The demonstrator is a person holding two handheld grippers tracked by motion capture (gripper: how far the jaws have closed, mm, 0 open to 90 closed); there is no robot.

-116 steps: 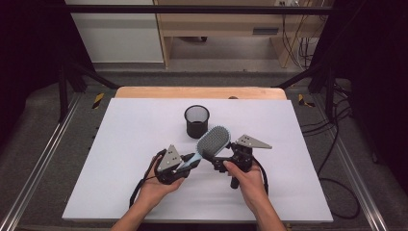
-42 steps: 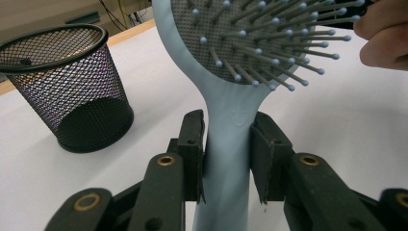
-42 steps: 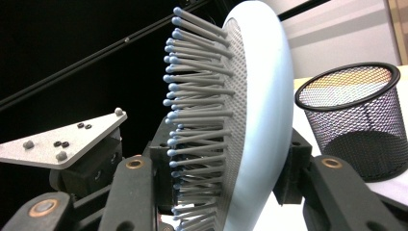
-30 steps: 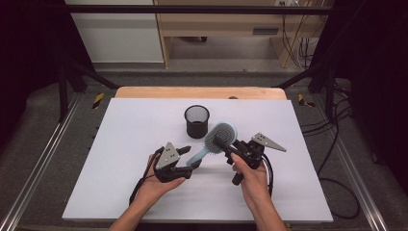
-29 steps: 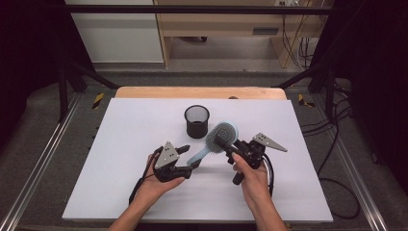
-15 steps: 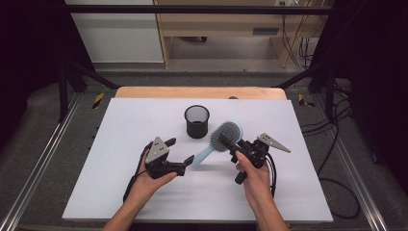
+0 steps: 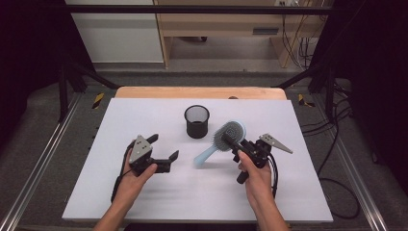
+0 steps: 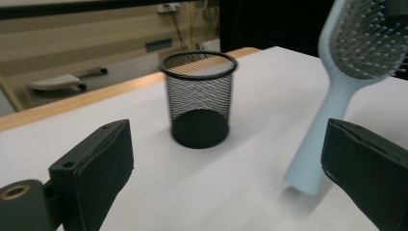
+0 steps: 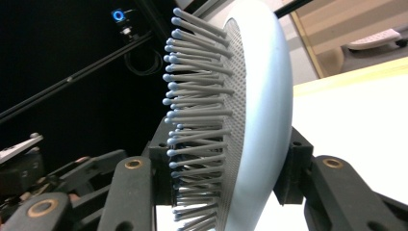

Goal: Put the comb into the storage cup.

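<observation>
A light-blue hairbrush (image 7: 226,137) is held up over the white table top (image 7: 144,192), its handle slanting down to the left. My right gripper (image 7: 239,145) is shut on its round head, and the bristles and back (image 9: 260,120) sit between the right gripper's (image 9: 227,166) pads. My left gripper (image 7: 164,147) stands to the left of the handle's end, apart from it. Its jaws have just been opening and nothing is between them. Past the left gripper (image 8: 226,192) I see the brush (image 8: 337,86) and a black mesh cup (image 8: 199,96).
The mesh cup (image 7: 197,121) stands upright at the table's middle, just behind and left of the brush head. A wooden strip (image 7: 202,92) runs along the far edge. Cables trail from both grippers toward the person.
My left gripper has let go of the brush handle, opened wide and moved off to the left. The right gripper keeps the brush head in nearly the same place.
</observation>
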